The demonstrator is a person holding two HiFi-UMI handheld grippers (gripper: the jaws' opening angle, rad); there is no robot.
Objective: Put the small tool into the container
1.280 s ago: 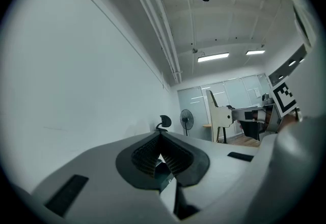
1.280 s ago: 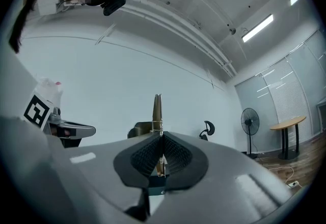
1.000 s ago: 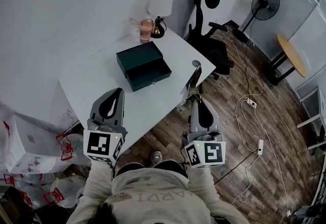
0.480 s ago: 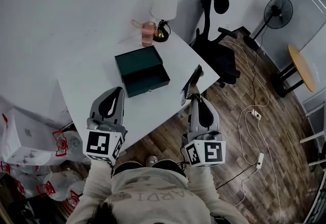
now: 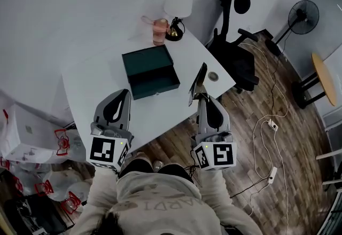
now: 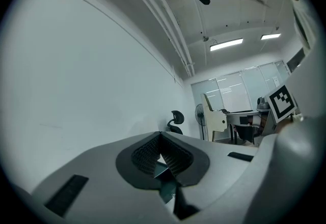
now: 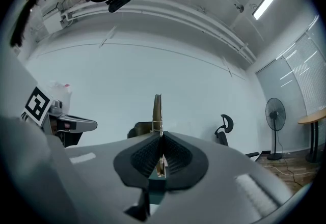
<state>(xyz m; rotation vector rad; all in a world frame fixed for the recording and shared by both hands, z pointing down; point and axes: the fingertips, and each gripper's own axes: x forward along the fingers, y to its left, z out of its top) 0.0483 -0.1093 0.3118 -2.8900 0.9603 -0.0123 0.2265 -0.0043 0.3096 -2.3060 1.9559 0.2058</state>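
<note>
Green box (image 5: 149, 71) on desk (image 5: 101, 95); R tool (image 5: 201, 99) clamps thin blade (image 5: 197, 81).

surface: white table (image 5: 91, 87)
middle: dark green container (image 5: 150, 72), open
far edge: pink cup (image 5: 160, 31), lamp (image 5: 174, 30)
right edge: small round disc (image 5: 214, 76)

Grey hand-held grippers (image 5: 126, 94) (image 5: 202, 98), checker-marked cubes (image 5: 108, 151), pale sweatshirt (image 5: 155, 204)
</note>
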